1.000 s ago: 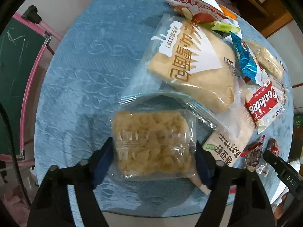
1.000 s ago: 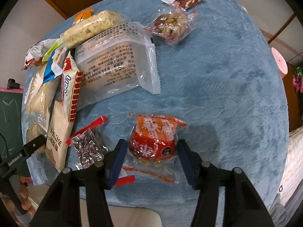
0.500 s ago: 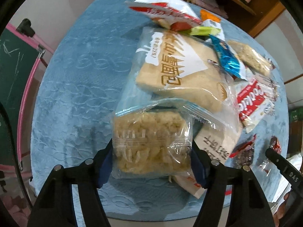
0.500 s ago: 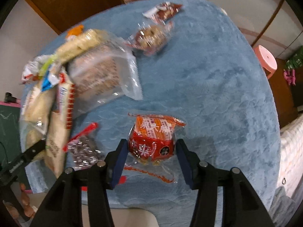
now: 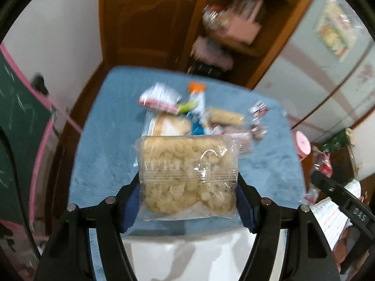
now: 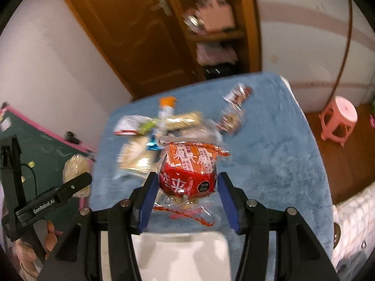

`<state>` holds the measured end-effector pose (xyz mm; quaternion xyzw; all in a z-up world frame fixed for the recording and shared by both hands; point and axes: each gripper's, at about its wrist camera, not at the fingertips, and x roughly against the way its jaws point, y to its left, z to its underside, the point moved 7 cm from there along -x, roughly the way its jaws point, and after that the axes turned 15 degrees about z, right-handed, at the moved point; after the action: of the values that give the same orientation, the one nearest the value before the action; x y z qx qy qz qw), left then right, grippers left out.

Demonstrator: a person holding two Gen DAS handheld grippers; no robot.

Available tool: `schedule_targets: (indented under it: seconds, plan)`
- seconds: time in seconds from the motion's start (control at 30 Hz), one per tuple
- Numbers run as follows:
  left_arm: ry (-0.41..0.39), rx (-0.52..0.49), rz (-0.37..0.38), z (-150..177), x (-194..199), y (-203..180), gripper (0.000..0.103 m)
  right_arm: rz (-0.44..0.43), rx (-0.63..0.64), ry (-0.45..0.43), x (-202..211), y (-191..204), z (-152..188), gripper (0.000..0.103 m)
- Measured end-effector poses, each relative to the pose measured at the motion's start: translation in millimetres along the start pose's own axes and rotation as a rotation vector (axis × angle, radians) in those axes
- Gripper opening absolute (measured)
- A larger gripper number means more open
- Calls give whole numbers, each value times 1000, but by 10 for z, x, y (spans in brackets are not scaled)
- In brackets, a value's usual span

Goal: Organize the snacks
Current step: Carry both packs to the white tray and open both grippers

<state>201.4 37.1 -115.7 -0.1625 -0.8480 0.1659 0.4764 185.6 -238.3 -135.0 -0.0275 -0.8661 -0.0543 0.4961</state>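
Blue-covered table [image 5: 98, 154] below both cameras; wooden cabinet [image 5: 145, 18] at 12 o'clock behind it. Clear pack of pale puffed snack [image 5: 187, 175] sits between the left gripper [image 5: 187, 201] pads, clamped at both sides, raised off the cloth. Red-and-orange snack bag [image 6: 189, 171] likewise pinched in the right gripper [image 6: 185, 199], clear of the table. Remaining snack pile [image 6: 150, 135] lies at 11 o'clock from the red bag; pink stool [image 6: 337, 117] at 2 o'clock.

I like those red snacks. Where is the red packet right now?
In the right wrist view, the red packet sits between the right gripper's blue pads, held up above the blue tablecloth, in front of the snack pile.
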Motion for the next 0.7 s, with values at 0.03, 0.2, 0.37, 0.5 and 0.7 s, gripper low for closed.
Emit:
schedule_targets:
  seconds: [0.03, 0.2, 0.37, 0.5, 0.7]
  plan:
    - [-25, -28, 2, -9, 164, -90, 69, -14, 14, -21, 149, 79, 5, 53]
    - [-121, -135, 3, 157, 751, -484, 69, -97, 78, -87, 754, 345, 182, 54]
    - [-175, -189, -39, 587, 1109, -565, 69, -140, 112, -105, 987, 482, 580, 54]
    - [-186, -198, -102, 988, 1156, -527, 69, -71, 183, -122, 991, 510, 943, 55]
    - [-107, -180, -185, 1493, 821, -301, 69, 42, 243, -143, 832, 419, 1297, 55]
